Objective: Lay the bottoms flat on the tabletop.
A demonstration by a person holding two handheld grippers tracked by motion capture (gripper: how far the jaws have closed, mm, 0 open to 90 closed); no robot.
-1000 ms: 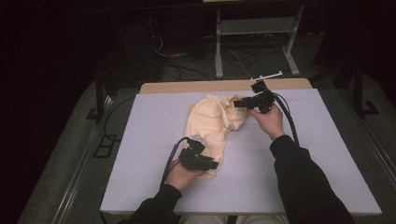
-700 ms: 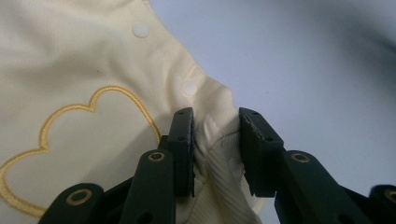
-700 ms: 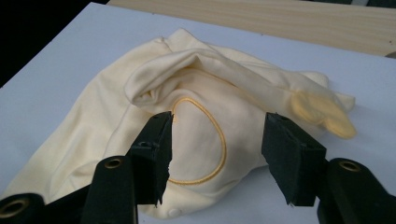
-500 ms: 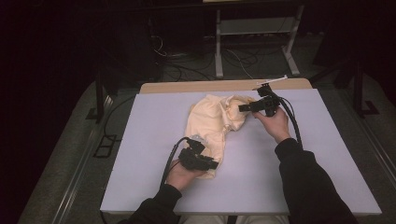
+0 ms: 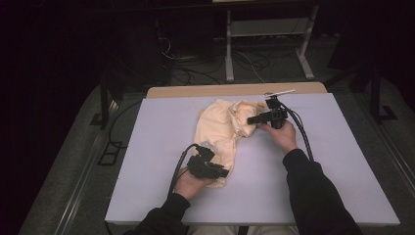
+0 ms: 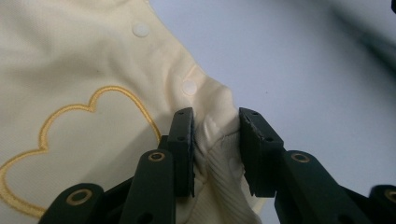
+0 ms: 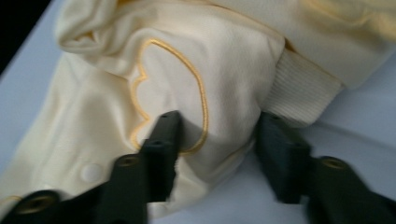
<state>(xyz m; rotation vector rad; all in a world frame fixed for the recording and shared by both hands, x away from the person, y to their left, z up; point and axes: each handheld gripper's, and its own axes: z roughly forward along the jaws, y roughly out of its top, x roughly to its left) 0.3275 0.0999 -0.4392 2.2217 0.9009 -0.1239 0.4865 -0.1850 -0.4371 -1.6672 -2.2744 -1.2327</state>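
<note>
Cream garment [image 5: 222, 132] lies crumpled mid-table [image 5: 147, 161]. Left tongs [image 6: 215, 140] clamped on its near ribbed hem. Right tongs [image 7: 217, 140] have just been closing round a fold at the far end, not clearly pinching yet. Next, prob.: firm grip, then pull apart to spread it flat.

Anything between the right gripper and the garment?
Nothing visible. The right gripper has just been closing, its jaws straddling a fold of the cream garment beside the ribbed cuff. The left gripper already pinches another edge.
</note>
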